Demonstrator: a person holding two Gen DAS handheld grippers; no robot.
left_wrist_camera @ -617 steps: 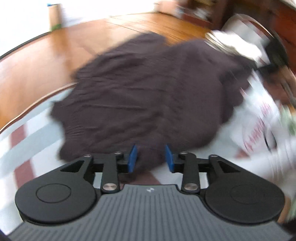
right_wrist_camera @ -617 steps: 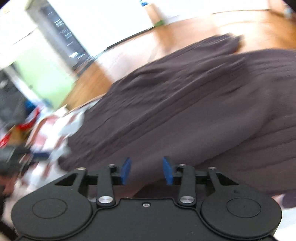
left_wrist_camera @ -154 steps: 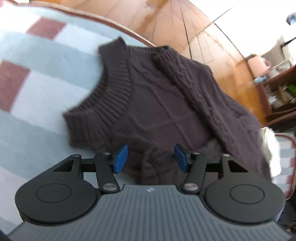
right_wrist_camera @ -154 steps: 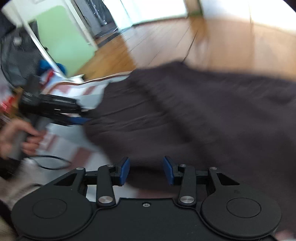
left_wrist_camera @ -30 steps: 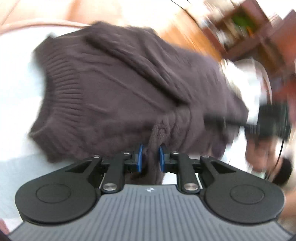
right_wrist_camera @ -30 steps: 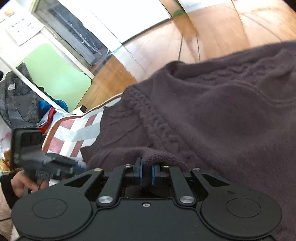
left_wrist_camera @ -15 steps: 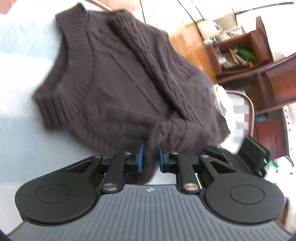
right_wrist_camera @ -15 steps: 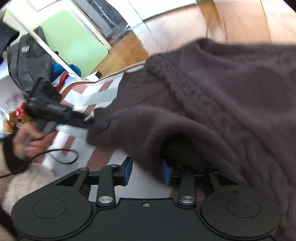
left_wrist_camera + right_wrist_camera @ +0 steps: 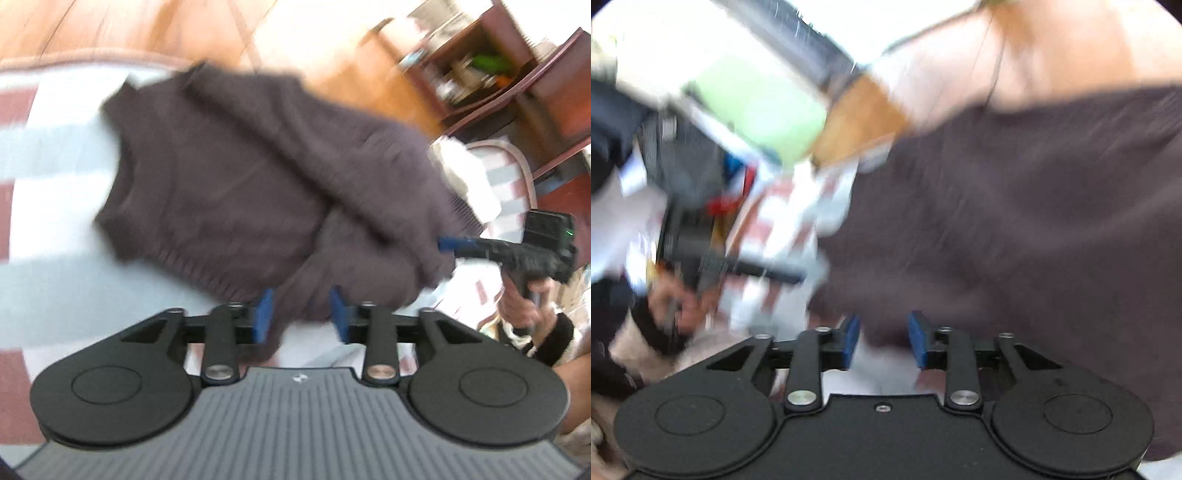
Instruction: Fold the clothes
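Floorboards (image 9: 92, 26) of warm wood run behind everything we see, and on them lies a rug (image 9: 55, 236) checked in pale blue, white and dull red, its rim curving past the top left of the left wrist view. On that rug we find the task's thing, a dark brown knitted vest (image 9: 236, 177), lying mostly flat with one thick fold running on a slant across its middle. Both views are smeared by motion, so we cannot read the knit pattern or the edges closely.

Against the far wall in the left view stands a dark red wooden shelf unit (image 9: 517, 74) with small cluttered items we cannot make out. Just past the vest's right edge lies a heap of white cloth (image 9: 465, 173).

Our left tongs (image 9: 301, 314) are opening, with the near hem of the vest lying between the blue pads (image 9: 264, 314) but not squeezed by them.

Our right tongs (image 9: 882, 339) are opening too, and the vest's near edge sits just above the gap; we see pale rug between the pads rather than knit pinched there. In the left view the right tongs reach in from the side, blue tip at the vest's right edge, gripped by our right hand (image 9: 524, 299). The right view shows our left hand (image 9: 679, 299), blurred.
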